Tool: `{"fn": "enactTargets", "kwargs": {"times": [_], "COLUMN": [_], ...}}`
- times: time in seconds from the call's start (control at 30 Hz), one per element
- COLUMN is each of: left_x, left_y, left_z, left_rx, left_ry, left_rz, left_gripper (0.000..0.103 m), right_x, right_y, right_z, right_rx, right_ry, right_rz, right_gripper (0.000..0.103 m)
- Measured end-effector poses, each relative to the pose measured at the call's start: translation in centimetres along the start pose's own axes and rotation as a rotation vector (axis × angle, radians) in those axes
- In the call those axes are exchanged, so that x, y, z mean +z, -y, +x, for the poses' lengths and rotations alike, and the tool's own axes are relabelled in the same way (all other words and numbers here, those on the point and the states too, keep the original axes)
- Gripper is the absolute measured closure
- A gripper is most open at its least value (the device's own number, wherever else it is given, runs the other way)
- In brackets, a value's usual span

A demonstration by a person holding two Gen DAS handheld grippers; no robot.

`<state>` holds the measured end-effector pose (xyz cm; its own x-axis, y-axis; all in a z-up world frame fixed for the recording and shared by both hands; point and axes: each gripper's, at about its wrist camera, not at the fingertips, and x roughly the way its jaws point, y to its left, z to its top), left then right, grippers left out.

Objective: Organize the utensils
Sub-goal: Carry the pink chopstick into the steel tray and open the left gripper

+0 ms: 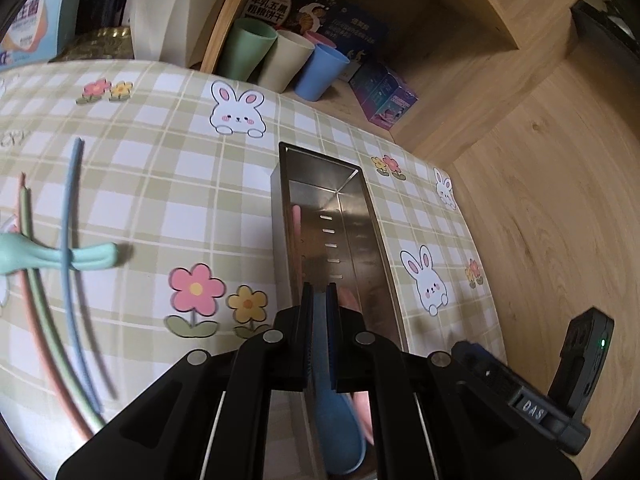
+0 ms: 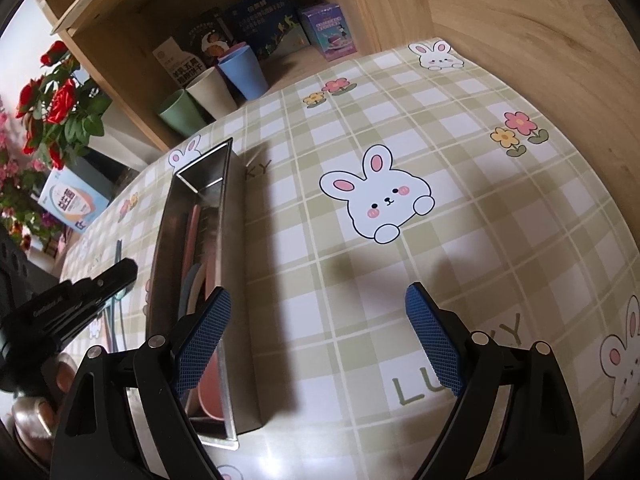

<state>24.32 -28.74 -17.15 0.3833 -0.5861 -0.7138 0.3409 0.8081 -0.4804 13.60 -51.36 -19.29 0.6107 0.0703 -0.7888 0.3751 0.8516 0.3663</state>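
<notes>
My left gripper [image 1: 319, 294] is shut on a blue spoon [image 1: 340, 428], holding it by the handle over the near end of a long steel utensil tray [image 1: 356, 216]. A pink utensil [image 1: 297, 216] lies inside the tray. On the tablecloth to the left lie a mint green spoon [image 1: 80, 258], a blue chopstick [image 1: 68, 240], a green chopstick [image 1: 30, 232] and a pink chopstick [image 1: 24, 272]. My right gripper [image 2: 318, 312] is open and empty, just right of the tray [image 2: 236, 280], which holds pink and blue utensils [image 2: 194, 276].
A wooden shelf at the back holds green [image 1: 246, 54], beige [image 1: 282, 62] and blue cups [image 1: 320, 72] and boxes [image 1: 384, 98]. A wooden wall [image 1: 552, 200] bounds the table on the right. A white vase [image 1: 160, 12] and red flowers [image 2: 60, 100] stand at the back left.
</notes>
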Motion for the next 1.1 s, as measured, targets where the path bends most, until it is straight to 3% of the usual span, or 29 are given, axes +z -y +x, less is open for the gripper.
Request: {"fn": "enactTargets", "kwargs": {"times": [0.2, 0.47, 0.7, 0.87, 0.97, 1.1], "left_x": [0.6, 1.4, 0.1, -0.9, -1.0, -1.0], "left_y": [-1.7, -8.8, -14.7, -15.7, -15.4, -15.1], "left_z": [-2.6, -6.6, -8.2, -7.7, -7.3, -6.5], "left_rx": [0.038, 0.153, 0.285, 0.318, 0.342, 0.364], "left_ry": [0.0, 0.001, -0.015, -0.028, -0.019, -0.025], "left_rz": [0.035, -0.013, -0.084, -0.074, -0.039, -0.012], "left_gripper": [0.096, 0.094, 0.094, 0.093, 0.08, 0.078], "right_x": [-0.3, -1.0, -1.6, -1.9, -1.9, -1.9], "right_y": [-1.8, -4.3, -6.3, -7.2, -7.4, -7.0], "right_z": [-0.2, 0.2, 1.3, 1.3, 0.9, 0.6], "right_rx": [0.0, 0.002, 0.013, 0.019, 0.023, 0.016], "right_ry": [-0.001, -0.01, -0.029, -0.035, -0.024, -0.019], "right_rz": [-0.017, -0.029, -0.032, -0.044, -0.052, -0.044], "right_gripper": [0.017, 0.017, 0.017, 0.017, 0.017, 0.017]}}
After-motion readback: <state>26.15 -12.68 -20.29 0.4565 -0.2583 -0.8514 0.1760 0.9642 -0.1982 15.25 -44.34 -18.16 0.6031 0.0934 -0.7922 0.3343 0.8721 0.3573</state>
